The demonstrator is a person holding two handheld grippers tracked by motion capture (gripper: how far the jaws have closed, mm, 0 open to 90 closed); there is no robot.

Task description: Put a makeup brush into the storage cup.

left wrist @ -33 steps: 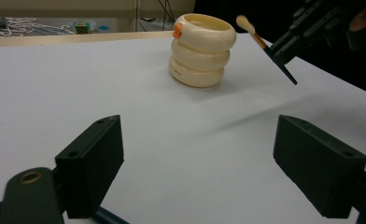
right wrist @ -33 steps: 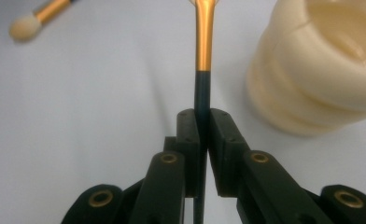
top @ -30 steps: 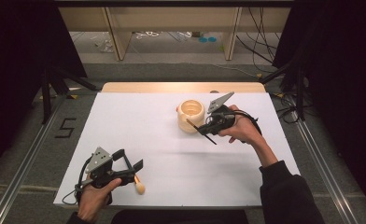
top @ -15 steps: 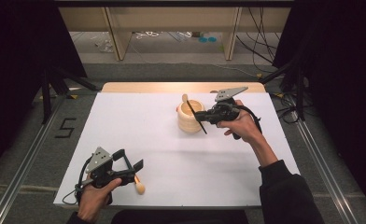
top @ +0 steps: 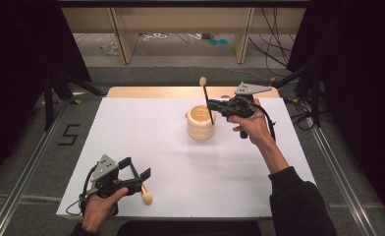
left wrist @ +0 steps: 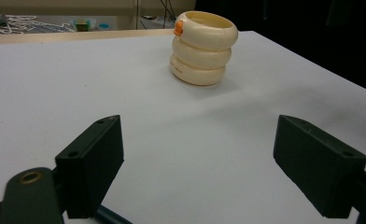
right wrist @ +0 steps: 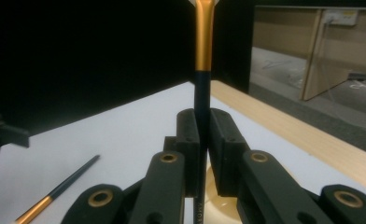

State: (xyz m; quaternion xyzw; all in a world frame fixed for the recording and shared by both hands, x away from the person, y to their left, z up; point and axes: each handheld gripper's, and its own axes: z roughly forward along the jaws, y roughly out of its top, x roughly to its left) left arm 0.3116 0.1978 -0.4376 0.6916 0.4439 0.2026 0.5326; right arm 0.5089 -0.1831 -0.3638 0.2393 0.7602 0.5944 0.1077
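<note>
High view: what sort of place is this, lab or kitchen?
Likely a lab recording station: a white table between floor rails, dark curtains at both sides, loose cables behind.

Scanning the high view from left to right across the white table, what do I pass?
Left gripper, open → brush lying by it → cream ringed holder → right gripper, shut on an upright brush.

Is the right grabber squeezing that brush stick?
Touching. In the right gripper view the right gripper has both black pads pressed flat against the brush handle, no gap.
</note>
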